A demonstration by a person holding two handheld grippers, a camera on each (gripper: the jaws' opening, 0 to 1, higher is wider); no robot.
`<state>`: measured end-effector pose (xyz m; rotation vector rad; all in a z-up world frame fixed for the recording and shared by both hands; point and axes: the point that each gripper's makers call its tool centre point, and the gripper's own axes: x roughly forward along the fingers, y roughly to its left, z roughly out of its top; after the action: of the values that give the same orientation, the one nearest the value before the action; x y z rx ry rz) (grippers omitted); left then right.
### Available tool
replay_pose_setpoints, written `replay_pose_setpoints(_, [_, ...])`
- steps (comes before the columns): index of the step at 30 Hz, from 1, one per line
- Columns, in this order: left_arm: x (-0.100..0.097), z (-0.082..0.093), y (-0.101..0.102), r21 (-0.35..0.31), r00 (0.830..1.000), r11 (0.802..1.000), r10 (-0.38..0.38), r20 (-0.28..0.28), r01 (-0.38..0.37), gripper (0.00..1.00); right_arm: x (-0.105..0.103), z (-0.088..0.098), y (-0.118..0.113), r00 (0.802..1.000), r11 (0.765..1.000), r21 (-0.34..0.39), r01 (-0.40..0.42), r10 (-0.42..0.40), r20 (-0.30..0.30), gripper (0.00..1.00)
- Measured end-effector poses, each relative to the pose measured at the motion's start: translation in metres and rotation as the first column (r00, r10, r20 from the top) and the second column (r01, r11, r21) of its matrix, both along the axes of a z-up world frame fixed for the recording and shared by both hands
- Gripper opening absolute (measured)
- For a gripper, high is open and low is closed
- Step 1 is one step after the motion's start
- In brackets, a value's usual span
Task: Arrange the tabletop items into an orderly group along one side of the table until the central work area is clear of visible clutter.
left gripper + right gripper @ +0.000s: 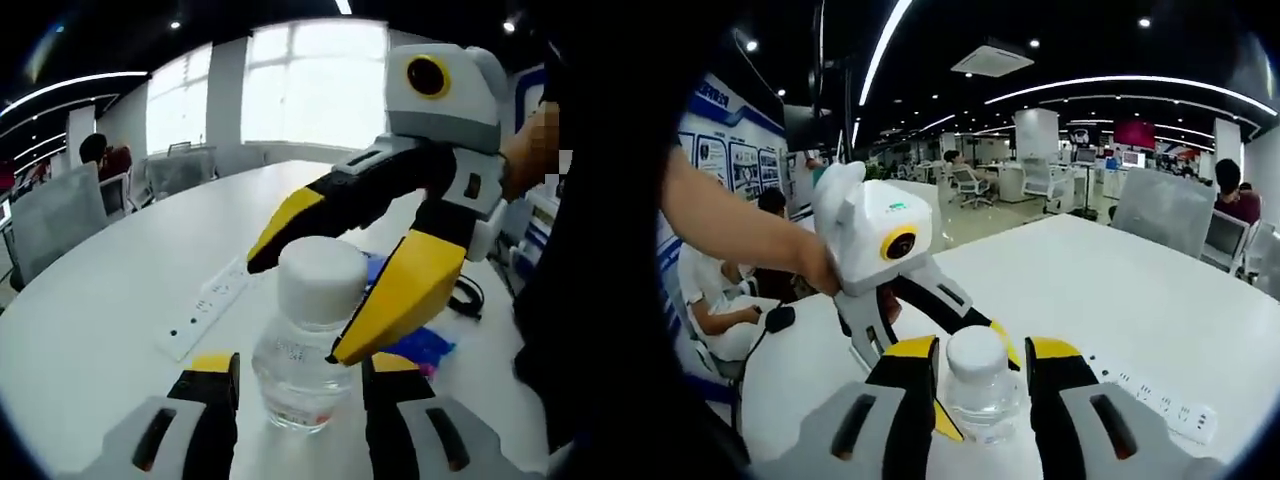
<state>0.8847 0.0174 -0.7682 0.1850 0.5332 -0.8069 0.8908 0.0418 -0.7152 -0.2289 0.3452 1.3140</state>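
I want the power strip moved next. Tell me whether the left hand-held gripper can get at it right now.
Probably not directly: the water bottle stands between the left hand-held gripper jaws, and the right hand-held gripper straddles its cap. The power strip lies beyond, uncovered.

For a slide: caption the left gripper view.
Both grippers, left and right, straddle a bottle on a white table.

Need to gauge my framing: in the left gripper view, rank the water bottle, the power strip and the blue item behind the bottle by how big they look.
1. Water bottle, largest, though nearest the camera, so partly nearness.
2. Power strip, long and thin.
3. Blue item, smallest as seen; the other gripper's yellow jaws hide part of it, so its full size is unsure.
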Motion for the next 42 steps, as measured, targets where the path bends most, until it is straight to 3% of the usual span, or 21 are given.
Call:
replay_pose_setpoints(7, [-0.012, 0.009, 0.01, -0.005, 0.998, 0.998, 0.066, -0.014, -0.066, 0.56, -0.002, 0.015, -0.014, 1.0, 0.999, 0.05, 0.023, -0.022, -0.022, 0.48])
replay_pose_setpoints(12, [-0.019, 0.021, 0.017, -0.075, 0.98, 0.977, 0.199, -0.027, -0.201, 0.68, 0.002, 0.018, -0.032, 0.998, 0.997, 0.063, 0.052, -0.05, -0.031, 0.55])
replay_pose_setpoints(14, [-0.024, 0.03, 0.017, -0.118, 0.97, 0.963, 0.241, -0.026, -0.242, 0.68, 0.001, 0.022, -0.042, 0.998, 0.996, 0.069, 0.061, -0.059, -0.028, 0.56])
replay_pose_setpoints(19, [-0.04, 0.042, 0.013, -0.098, 0.95, 0.946, 0.311, -0.005, -0.31, 0.74, -0.003, 0.032, -0.071, 0.997, 0.994, 0.079, 0.079, -0.078, -0.023, 0.61])
replay_pose_setpoints(28, [-0.079, 0.06, -0.028, -0.079, 0.926, 0.923, 0.378, 0.008, -0.376, 0.9, -0.014, 0.04, -0.145, 0.988, 0.985, 0.081, 0.152, -0.148, -0.052, 0.74])
replay_pose_setpoints(31, [-0.094, 0.066, -0.049, -0.086, 0.929, 0.926, 0.37, 0.024, -0.367, 0.91, -0.019, 0.041, -0.178, 0.981, 0.978, 0.084, 0.189, -0.185, -0.051, 0.77])
replay_pose_setpoints(37, [-0.115, 0.068, -0.083, -0.081, 0.924, 0.922, 0.382, 0.034, -0.378, 0.97, -0.032, 0.032, -0.247, 0.97, 0.969, 0.044, 0.243, -0.242, -0.03, 0.81])
replay_pose_setpoints(42, [-0.129, 0.068, -0.102, -0.073, 0.92, 0.92, 0.388, 0.055, -0.384, 0.98, -0.044, 0.019, -0.291, 0.964, 0.964, 0.01, 0.265, -0.264, -0.028, 0.84])
